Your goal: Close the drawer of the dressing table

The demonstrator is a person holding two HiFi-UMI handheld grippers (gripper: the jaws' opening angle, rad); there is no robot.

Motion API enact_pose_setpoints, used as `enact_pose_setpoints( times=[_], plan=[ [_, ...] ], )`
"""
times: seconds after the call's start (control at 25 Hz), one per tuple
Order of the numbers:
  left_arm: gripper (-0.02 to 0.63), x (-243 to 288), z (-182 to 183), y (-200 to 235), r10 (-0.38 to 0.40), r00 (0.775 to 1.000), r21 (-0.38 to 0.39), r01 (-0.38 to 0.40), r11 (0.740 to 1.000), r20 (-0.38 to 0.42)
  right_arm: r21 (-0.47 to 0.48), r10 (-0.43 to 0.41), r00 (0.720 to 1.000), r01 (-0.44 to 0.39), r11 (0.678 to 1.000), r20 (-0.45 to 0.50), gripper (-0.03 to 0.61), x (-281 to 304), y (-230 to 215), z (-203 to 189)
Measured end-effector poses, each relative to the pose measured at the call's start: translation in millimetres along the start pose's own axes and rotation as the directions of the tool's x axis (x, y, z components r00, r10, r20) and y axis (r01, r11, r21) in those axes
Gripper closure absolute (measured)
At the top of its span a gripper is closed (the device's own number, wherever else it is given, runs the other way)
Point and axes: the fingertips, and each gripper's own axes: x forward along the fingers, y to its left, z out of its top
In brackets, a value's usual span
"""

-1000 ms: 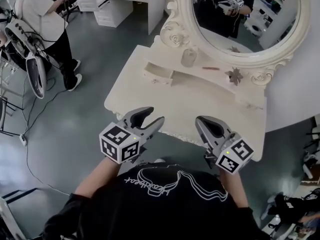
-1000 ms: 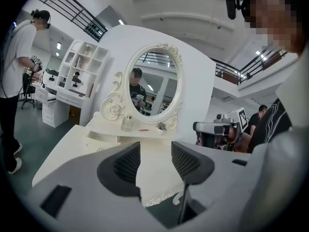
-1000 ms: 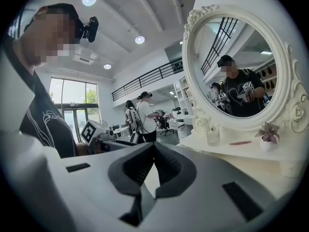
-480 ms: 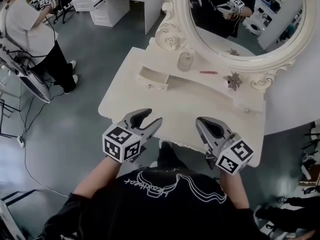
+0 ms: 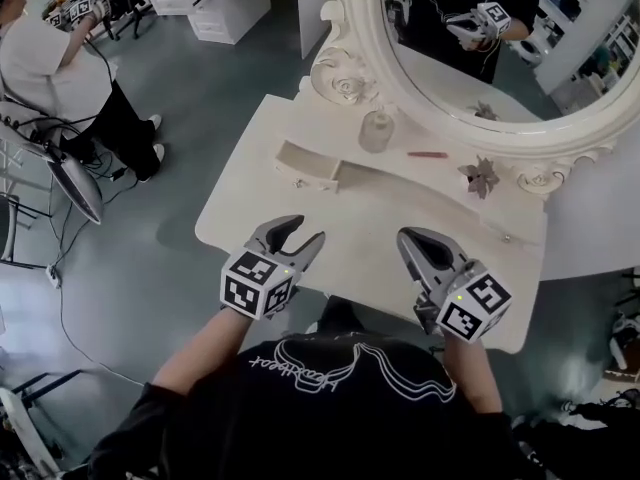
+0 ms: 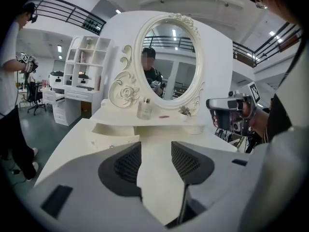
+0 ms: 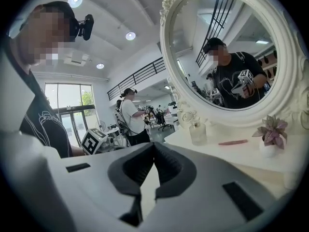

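The left tongs (image 5: pixel 308 230) are spread and empty, above the near edge of the surface (image 5: pixel 400 208). The right tongs (image 5: pixel 405 238) are pressed together, empty, above the same edge. Farther back at left, the drawer (image 5: pixel 308 165) stands pulled out, apart from the 2 tongs.

I note a glossy grey-green floor (image 5: pixel 200 158) around my station, with black cables (image 5: pixel 60 313) trailing across it at the left. A white desk with drawers (image 5: pixel 228 18) and a white shelf unit (image 6: pixel 89 57) stand beyond. Round ceiling lights (image 7: pixel 75 0) are lit. Tall windows (image 7: pixel 67 98) sit beneath a railed balcony (image 7: pixel 137 76).
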Motion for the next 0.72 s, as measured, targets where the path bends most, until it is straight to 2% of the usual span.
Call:
enact_pose_setpoints(
  times=[0.36, 0.72],
  plan=[
    [0.425, 26.1, -15.6, 53.9, 0.145, 0.989, -0.009, -0.146, 0.989, -0.018, 0.014, -0.012, 0.999, 0.012, 1.0, -0.03, 0.575, 15.4, -27.3, -1.8],
    [0.425, 50.0, -32.6, 99.2, 0.24, 0.969, -0.004, -0.241, 0.971, -0.055, 0.021, -0.007, 0.999, 0.008, 1.0, -0.05, 0.574, 30.1, -38.9, -6.0]
  ],
)
